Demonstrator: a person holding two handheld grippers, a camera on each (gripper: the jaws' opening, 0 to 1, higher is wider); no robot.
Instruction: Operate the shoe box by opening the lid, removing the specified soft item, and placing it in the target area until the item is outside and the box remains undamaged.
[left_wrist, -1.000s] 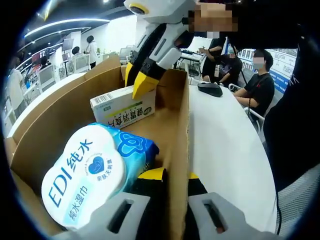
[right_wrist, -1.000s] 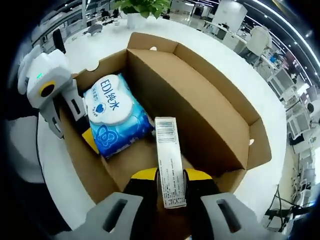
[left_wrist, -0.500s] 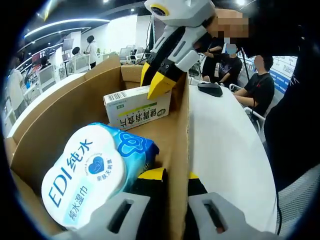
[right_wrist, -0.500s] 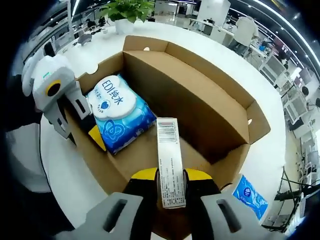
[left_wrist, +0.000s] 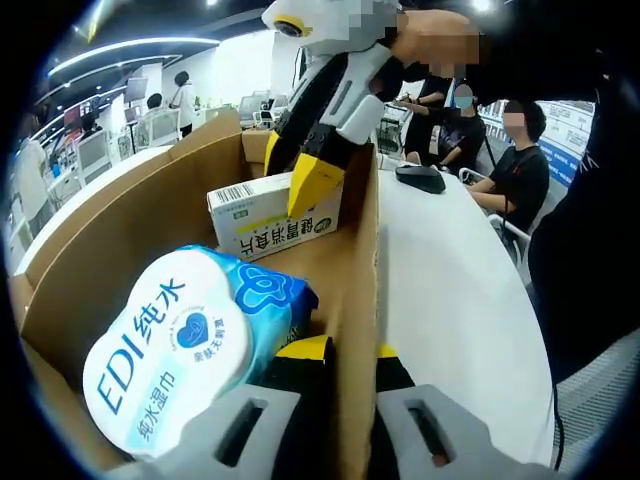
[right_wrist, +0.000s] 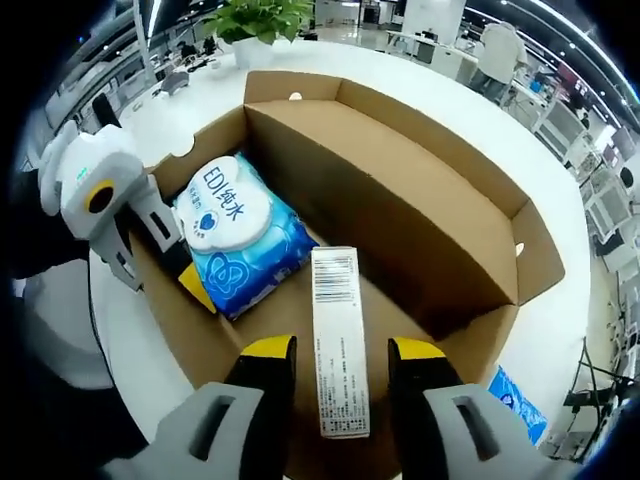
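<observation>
My shoe box (right_wrist: 400, 200) stands open on the counter (right_wrist: 190, 100). In its near corner lies the wipes pack (right_wrist: 240, 240) reading "EDI 纯水". My left tongs (left_wrist: 340, 385) pinch the box wall; my right tongs (right_wrist: 340, 365) gape around the barcoded carton (right_wrist: 338, 340), lengthwise between them.

The shoe box (right_wrist: 400, 210) is matt brown corrugated cardboard. The wipes pack (right_wrist: 240, 235) is glossy blue plastic film, the small carton (right_wrist: 338, 340) smooth printed paperboard. The worktop (left_wrist: 450, 290) looks smooth white.

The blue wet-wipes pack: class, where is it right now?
In the right gripper view the wet-wipes pack lies inside the open cardboard box, at the end near the left gripper, apart from the slim white carton.
</observation>
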